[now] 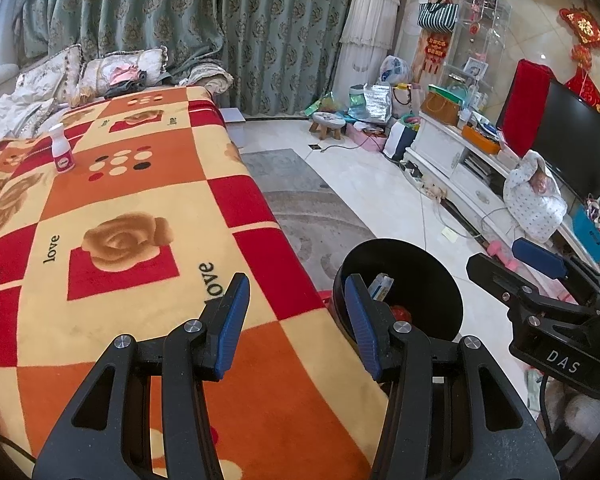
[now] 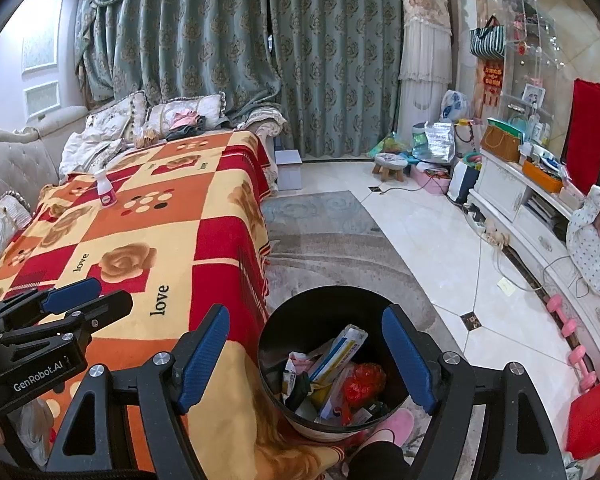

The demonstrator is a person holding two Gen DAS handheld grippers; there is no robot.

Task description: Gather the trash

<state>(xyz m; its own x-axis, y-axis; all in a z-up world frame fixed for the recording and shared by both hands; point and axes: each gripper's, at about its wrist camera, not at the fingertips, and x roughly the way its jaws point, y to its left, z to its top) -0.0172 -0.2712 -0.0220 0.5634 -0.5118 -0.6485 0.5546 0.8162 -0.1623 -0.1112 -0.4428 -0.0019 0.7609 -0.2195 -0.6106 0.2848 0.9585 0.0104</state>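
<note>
A small white bottle with a pink label (image 1: 62, 150) (image 2: 105, 191) stands upright far back on the orange, red and cream blanket (image 1: 140, 200) (image 2: 160, 240). A black trash bin (image 1: 420, 272) (image 2: 320, 308) sits on the floor against the blanket's near right edge. It holds crumpled paper, a blue and white box and a red wrapper. My left gripper (image 1: 296, 292) (image 2: 96, 300) hovers open over the blanket's near corner with nothing between its fingers. My right gripper (image 2: 306, 320) (image 1: 516, 264) is open above the bin and holds nothing.
A grey patterned rug (image 2: 320, 240) covers the floor beyond the bin. A white TV cabinet (image 2: 520, 208) with a TV runs along the right, with pink dumbbells (image 2: 572, 340) at its foot. A small stool (image 2: 390, 166) and bags crowd the far corner. A person's pink slipper (image 2: 396, 424) is beside the bin.
</note>
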